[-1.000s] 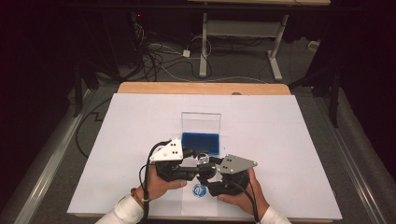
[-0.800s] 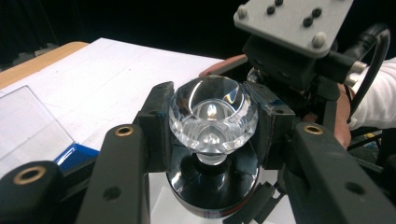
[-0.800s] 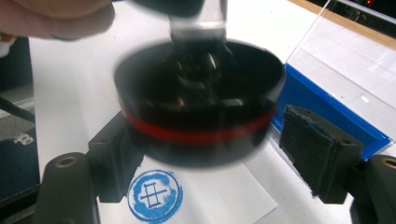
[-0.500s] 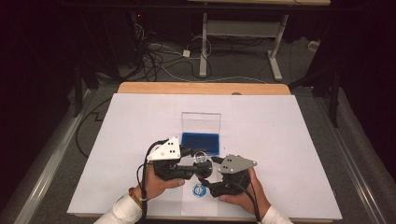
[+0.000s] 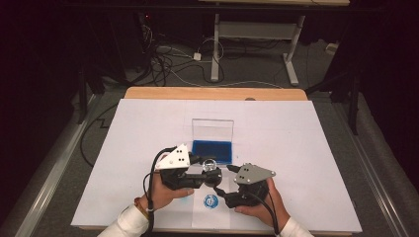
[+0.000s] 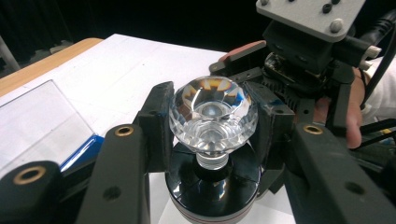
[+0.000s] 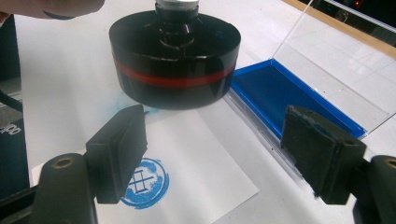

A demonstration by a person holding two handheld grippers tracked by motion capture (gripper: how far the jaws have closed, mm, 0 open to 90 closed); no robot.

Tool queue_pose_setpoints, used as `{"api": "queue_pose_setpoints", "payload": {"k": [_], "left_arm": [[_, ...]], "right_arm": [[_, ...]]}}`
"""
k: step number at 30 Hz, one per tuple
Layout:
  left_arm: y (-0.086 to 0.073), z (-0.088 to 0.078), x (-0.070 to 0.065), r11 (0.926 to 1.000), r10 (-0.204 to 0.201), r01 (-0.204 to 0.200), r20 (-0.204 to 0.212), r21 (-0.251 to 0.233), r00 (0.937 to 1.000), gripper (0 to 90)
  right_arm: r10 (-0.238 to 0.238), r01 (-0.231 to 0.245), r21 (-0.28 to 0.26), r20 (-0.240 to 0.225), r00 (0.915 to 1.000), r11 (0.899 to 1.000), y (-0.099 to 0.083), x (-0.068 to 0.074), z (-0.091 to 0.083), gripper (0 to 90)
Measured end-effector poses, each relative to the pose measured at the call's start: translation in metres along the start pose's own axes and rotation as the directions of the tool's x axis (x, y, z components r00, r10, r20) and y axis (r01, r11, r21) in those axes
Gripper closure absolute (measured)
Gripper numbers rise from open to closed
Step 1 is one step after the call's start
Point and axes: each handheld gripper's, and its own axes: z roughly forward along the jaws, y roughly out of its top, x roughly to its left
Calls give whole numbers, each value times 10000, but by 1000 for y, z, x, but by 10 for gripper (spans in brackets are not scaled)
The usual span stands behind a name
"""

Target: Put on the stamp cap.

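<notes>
A stamp with a faceted crystal knob (image 6: 213, 114) and a round black base (image 7: 175, 60) with a red band stands at the paper's far edge. My left gripper (image 6: 212, 128) is shut on the knob, one pad on each side; in the high view it (image 5: 211, 170) comes from the left. My right gripper (image 7: 215, 154) is open above a small paper sheet (image 7: 201, 144). Its jaws have just been closing with nothing between them. A round blue stamp print (image 7: 142, 184) lies on the sheet by the left pad (image 7: 119, 149). From above, the print (image 5: 211, 201) sits near the front edge.
A blue ink pad (image 5: 212, 151) in a clear case with its lid (image 5: 212, 129) raised lies just behind the stamp on the white table cover (image 5: 306, 143). In the right gripper view the pad (image 7: 289, 93) is right of the stamp. Cables and desk legs lie beyond the table.
</notes>
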Motion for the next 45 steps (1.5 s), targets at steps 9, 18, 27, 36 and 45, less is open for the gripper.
{"api": "queue_pose_setpoints", "payload": {"k": [9,18,27,36,45], "left_arm": [[0,-5,3,10000,-39,38,-218,-37,9998,543],[0,-12,6,9999,-66,62,-401,-112,9992,543],[0,-19,10,9998,-100,89,-569,-195,9983,543],[0,-25,13,9997,-91,73,-751,-243,9971,543],[1,-27,12,9998,-36,20,-863,-182,9963,543]], "right_arm": [[-15,14,5,131,9999,10000,-1,-2,-7,231],[-42,45,-103,293,9996,9999,-3,-5,-17,231],[-35,54,-246,773,9970,9997,-7,-14,-32,240],[-134,158,-152,1470,9891,9998,-15,-22,-50,244],[45,-3,-233,1808,9835,9997,-28,-28,-69,246]]}}
